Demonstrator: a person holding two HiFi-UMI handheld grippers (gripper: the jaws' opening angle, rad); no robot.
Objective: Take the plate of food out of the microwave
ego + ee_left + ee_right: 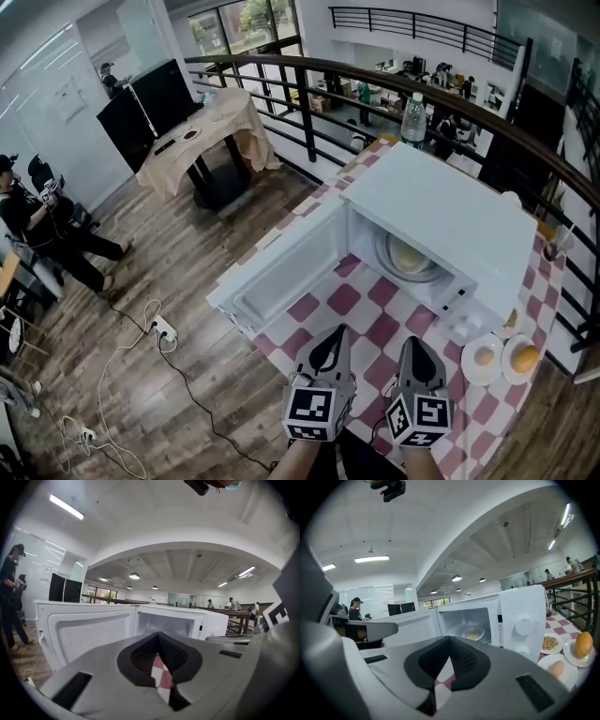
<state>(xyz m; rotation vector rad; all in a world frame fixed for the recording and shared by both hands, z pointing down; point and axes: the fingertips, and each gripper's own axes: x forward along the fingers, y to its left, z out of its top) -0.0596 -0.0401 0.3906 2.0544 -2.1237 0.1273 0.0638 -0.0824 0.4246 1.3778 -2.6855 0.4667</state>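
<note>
The microwave's roof hides most of the plate of food from above. The right gripper view shows a shallow white plate with pale yellow food, deep inside past the open door. Both forearms are cut off at the frame's bottom. The left gripper and right gripper hover side by side, nearly level over the checked counter, both with jaws together and empty.
</note>
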